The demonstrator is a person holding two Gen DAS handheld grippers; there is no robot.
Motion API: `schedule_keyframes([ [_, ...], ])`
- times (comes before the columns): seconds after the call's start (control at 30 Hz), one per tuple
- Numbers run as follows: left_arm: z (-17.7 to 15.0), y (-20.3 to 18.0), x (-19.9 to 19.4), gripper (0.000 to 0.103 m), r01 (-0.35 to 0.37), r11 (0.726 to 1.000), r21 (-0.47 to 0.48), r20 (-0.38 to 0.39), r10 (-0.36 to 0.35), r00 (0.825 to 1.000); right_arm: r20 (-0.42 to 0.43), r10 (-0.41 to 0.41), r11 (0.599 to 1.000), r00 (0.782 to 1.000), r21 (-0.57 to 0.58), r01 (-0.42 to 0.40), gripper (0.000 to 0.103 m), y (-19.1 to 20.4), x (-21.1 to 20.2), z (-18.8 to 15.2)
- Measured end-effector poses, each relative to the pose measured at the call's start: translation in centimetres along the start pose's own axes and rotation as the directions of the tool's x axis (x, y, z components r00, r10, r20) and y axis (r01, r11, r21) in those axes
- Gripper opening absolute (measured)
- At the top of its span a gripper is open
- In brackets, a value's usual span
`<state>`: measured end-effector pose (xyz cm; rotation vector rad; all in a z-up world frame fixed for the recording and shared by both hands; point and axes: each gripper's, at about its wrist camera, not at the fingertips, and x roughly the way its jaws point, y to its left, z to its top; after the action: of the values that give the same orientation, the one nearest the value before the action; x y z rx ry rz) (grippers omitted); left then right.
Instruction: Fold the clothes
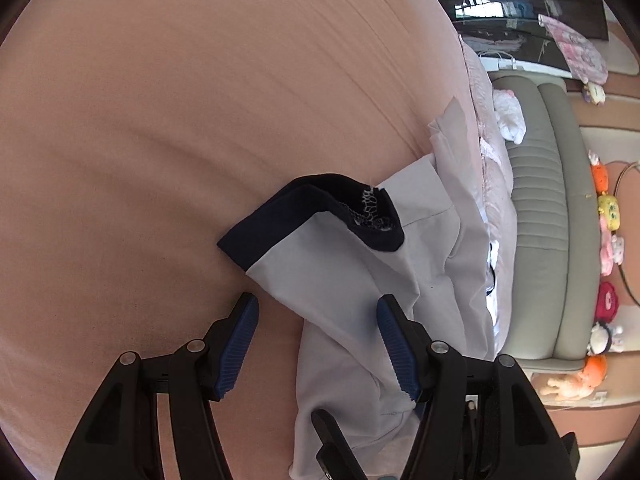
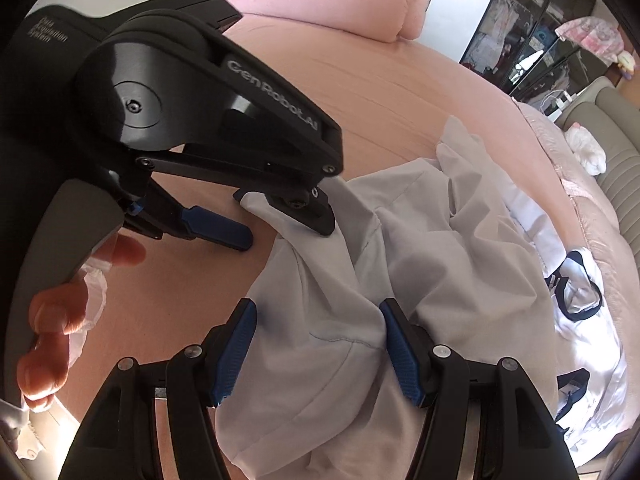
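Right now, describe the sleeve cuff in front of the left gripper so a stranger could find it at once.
Start from the pink bedsheet, then find the crumpled white garment lying on it near the grey sofa. The cuff is the dark navy band ending its sleeve, partly turned back to show white stitching, the only dark trim nearby.

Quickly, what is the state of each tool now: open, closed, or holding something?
Left tool: open, over the shirt, gripping nothing.
Right tool: open, shirt cloth between its fingers, not clamped.
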<state>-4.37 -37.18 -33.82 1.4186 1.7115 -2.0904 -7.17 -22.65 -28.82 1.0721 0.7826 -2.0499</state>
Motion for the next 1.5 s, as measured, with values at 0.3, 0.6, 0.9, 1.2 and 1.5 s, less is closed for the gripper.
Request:
schedule_keyframes([
  [0.3,0.1,1.0,-1.2,0.064,0.038,0.999,-0.036,-0.019,-0.039,0.999,-0.023,0.108,0.988,0.994,0.111,-0.105,0.017,-1.4,0.8,-0.9],
  [0.6,-1.0,-2.5,0.5,0.009,-0.085,0.983,0.165,0.04,0.079,0.996,-0.016,0.182,0.968,0.983,0.178,-0.176,0.01,-2.6,0.1,-1.1],
  [0.9,-1.5,-2.6,-2.1,0.007,-0.057,0.981,0.186,0.123,0.035,0.992,-0.024,0.214,0.962,0.977,0.181,-0.206,0.008,-2.9,-1.6,-1.4],
  [1.2,-1.9,-2.3,-5.3,0.005,-0.011,0.986,0.166,0.208,-0.024,0.978,-0.01,0.243,0.967,0.97,0.074,-0.242,0.007,1.3,-5.2,-0.8],
  [1.5,-1.8,-1.9,-8.9,0.005,0.004,0.985,0.174,0.254,-0.049,0.966,0.005,0.327,0.944,0.945,0.047,-0.327,0.007,3.6,-7.8,0.0],
])
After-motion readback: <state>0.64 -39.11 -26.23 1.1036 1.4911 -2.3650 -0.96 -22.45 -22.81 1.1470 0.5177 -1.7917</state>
